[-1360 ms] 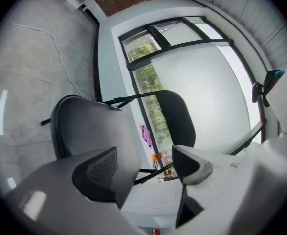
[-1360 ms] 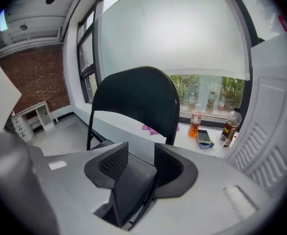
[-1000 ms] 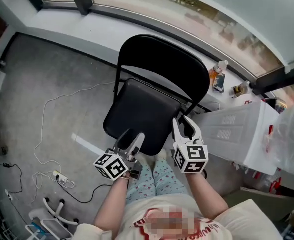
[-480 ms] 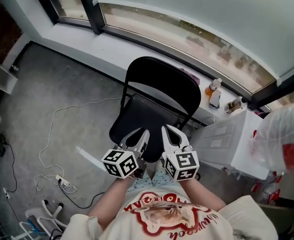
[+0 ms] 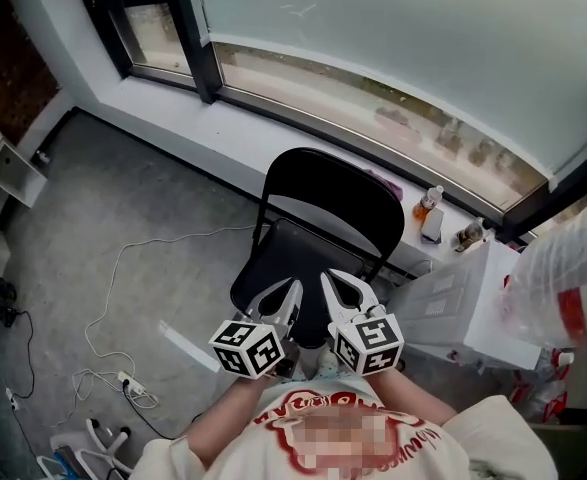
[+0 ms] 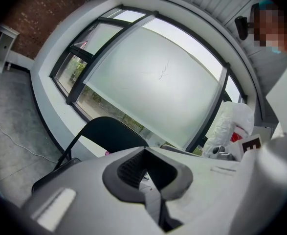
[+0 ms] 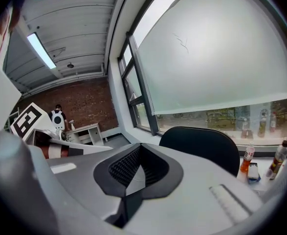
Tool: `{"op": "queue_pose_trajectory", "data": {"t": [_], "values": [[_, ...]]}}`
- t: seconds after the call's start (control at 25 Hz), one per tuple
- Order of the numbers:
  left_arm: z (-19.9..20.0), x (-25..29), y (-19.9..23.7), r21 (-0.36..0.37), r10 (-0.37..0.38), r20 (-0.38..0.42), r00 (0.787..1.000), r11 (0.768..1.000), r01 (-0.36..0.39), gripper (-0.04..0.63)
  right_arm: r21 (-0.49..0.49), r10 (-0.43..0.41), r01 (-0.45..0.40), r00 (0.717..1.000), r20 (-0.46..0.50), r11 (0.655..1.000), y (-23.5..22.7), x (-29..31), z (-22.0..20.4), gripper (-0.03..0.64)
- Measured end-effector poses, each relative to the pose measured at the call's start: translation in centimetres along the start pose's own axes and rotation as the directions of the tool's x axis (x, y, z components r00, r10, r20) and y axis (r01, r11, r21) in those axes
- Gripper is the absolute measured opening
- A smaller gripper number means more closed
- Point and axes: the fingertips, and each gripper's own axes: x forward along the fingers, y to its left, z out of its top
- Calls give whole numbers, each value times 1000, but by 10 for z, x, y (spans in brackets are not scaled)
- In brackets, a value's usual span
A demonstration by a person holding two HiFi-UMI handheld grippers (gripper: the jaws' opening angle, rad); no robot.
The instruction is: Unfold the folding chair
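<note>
A black folding chair [image 5: 318, 238] stands unfolded on the grey floor by the window sill, seat down and backrest up. My left gripper [image 5: 288, 290] and right gripper [image 5: 330, 283] hover side by side over the seat's near edge, close to my body and touching nothing. Both are shut with nothing between the jaws. In the left gripper view the backrest [image 6: 111, 133] shows beyond the left gripper [image 6: 147, 180]. From the right gripper [image 7: 130, 184] the backrest [image 7: 202, 146] appears ahead on the right.
A white cable [image 5: 123, 268] and a power strip [image 5: 128, 380] lie on the floor to the left. A white box [image 5: 453, 308] stands right of the chair, with a plastic bag [image 5: 563, 268] beyond. Bottles [image 5: 428, 203] stand on the sill. A white cabinet [image 5: 8, 168] is far left.
Both grippers have drawn back from the chair seat toward my body and come closer together. The view has pulled away, so the chair looks smaller.
</note>
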Motion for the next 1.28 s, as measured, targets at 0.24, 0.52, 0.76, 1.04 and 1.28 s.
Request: {"op": "queue_pose_trajectory", "data": {"t": [0.24,0.52,0.76,1.04,1.28], "values": [[-7,-23,-9,62,-69,-21,997,996,71,0,-42,24,-24,1000,4,999,30,-7,-11,21],[-16,-42,-14,114,-98,-41,994,988,102,0,-58,15,-16,1000,-8,998,49,-22,-30,21],[-9,-58,-29,135,-103,5,995,986,101,0,-93,24,-20,999,45,995,55,-41,-12,21],[-27,-80,-65,170,-84,59,995,983,73,0,-123,43,-34,996,72,992,67,-93,-17,21],[-67,-104,-120,176,-64,94,994,983,47,0,-115,36,-27,996,76,993,64,-168,-41,21]]}}
